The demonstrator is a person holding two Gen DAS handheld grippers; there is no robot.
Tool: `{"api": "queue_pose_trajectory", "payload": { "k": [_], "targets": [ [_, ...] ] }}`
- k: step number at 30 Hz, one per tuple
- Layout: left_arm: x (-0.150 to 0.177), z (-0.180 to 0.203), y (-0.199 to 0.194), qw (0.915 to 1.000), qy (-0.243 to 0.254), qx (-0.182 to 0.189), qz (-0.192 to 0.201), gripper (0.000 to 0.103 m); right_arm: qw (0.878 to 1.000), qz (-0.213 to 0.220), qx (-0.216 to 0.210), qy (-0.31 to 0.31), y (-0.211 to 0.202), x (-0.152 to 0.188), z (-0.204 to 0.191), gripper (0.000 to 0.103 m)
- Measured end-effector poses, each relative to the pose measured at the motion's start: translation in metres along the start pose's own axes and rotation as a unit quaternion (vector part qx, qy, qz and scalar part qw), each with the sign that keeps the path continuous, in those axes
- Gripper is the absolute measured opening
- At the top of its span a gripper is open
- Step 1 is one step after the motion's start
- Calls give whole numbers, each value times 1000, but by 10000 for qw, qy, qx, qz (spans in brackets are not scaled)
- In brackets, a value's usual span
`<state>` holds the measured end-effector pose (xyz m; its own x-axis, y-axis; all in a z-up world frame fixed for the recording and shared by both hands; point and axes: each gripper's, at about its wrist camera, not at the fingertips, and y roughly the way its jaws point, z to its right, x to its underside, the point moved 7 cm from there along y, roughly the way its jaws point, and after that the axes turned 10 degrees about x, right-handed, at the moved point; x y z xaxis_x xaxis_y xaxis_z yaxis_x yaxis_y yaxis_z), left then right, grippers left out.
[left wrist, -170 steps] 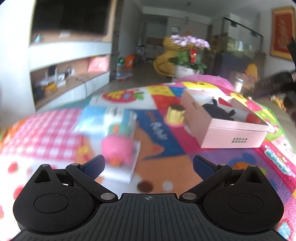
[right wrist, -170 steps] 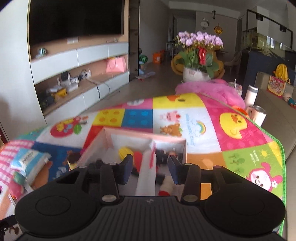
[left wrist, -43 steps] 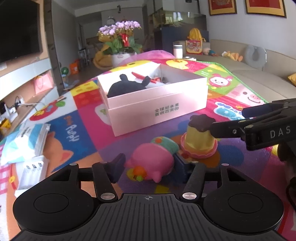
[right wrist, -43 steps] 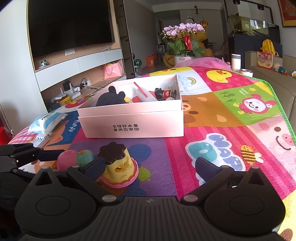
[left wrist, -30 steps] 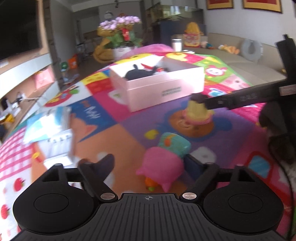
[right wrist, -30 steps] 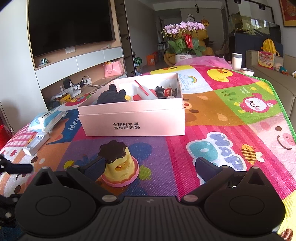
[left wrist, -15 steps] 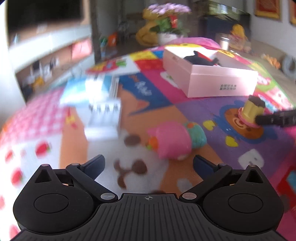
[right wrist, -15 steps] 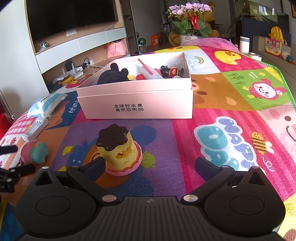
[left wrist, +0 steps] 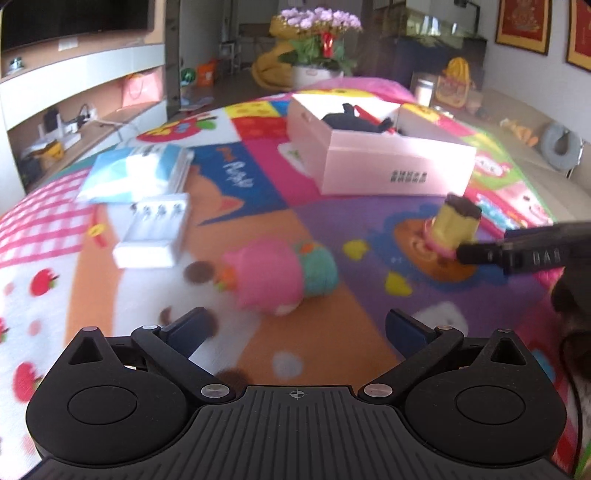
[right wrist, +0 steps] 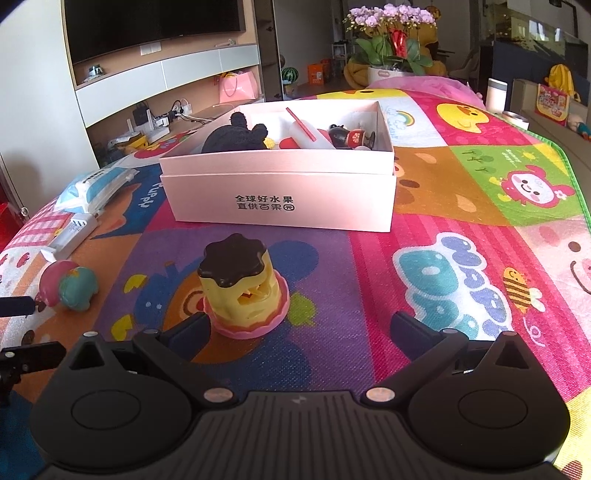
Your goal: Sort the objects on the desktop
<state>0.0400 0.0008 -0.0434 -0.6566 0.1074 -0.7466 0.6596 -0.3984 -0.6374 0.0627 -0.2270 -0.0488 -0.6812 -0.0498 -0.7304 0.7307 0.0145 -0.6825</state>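
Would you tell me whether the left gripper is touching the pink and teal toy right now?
Apart. In the left wrist view the open left gripper sits short of the pink and teal toy, with mat showing between both fingertips and the toy.

A bright living room in daylight. On the left, a large dark flat-screen television (right wrist: 147,26) hangs on a white wall above a long grey and wood media shelf (right wrist: 166,81) cluttered with cables and small devices. Further back, a white pot of purple orchids (right wrist: 388,37) stands on the pale floor beside a yellow plush toy. A dark cabinet (right wrist: 532,59) lines the right side, near a beige sofa (left wrist: 524,122) and red framed pictures (left wrist: 522,24) on a pale wall.
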Motion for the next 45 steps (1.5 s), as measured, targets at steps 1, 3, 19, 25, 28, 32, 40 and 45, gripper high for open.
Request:
{"api": "queue_pose_trajectory", "payload": {
  "k": [1,3,19,25,28,32,40,45],
  "targets": [
    [-3,0,4,10000,-39,50,61,103,10000,3,1,-15,0,0,0,103],
    [-11,0,12,9996,-102,210,169,103,10000,9,25,-73,-1,1,-2,103],
    [-5,-4,2,9986,-280,355,262,103,9954,217,-369,-855,0,-7,-37,81],
    [-8,8,2,9988,-25,321,378,103,9965,180,-357,-738,1,-13,-36,56],
    [-17,12,7,9984,31,282,482,103,9967,182,-354,-702,-5,-7,-33,56],
    [-24,13,22,9989,166,187,388,103,9971,220,-278,-676,-13,3,-28,56],
    [-27,12,33,9995,258,-86,158,79,9966,243,-252,-743,-27,14,-25,56],
    [-25,21,24,9984,515,-153,163,78,9969,253,-196,-719,-34,14,-21,56]
  ]
}}
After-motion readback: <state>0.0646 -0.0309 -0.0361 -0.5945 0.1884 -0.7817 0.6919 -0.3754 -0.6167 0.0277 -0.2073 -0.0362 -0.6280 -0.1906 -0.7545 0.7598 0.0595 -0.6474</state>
